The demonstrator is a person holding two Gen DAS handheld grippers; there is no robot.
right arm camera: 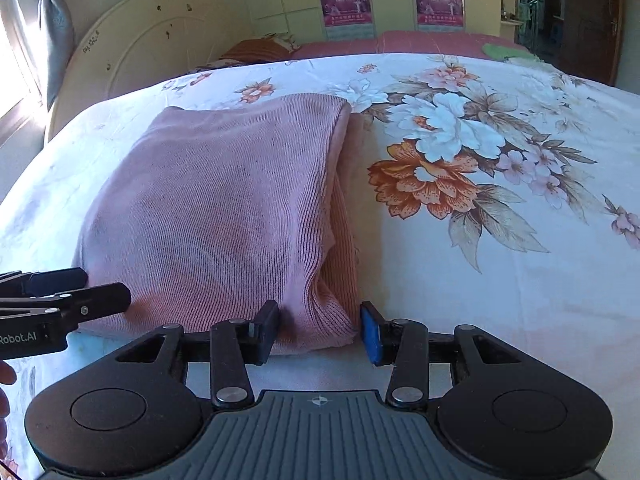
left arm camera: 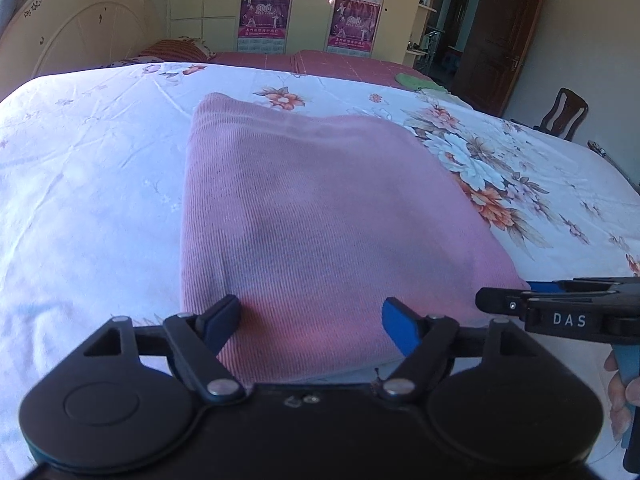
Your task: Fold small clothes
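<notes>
Lying folded, one pink garment (left arm camera: pixel 320 216), two open grippers (left arm camera: pixel 310 320) (right arm camera: pixel 320 330)

- A bed (right arm camera: pixel 520 280) with a white floral sheet fills the lower frame.
- A cream arched headboard (right arm camera: pixel 152 40) stands upper left.
- A grey tied curtain (right arm camera: pixel 56 20) hangs by a bright window at far left.
- Cream wardrobe doors (left arm camera: pixel 208 0) carry pink calendars (left arm camera: pixel 260 12).
- A dark wooden door (left arm camera: pixel 500 40) and chair (left arm camera: pixel 564 112) sit upper right.
</notes>
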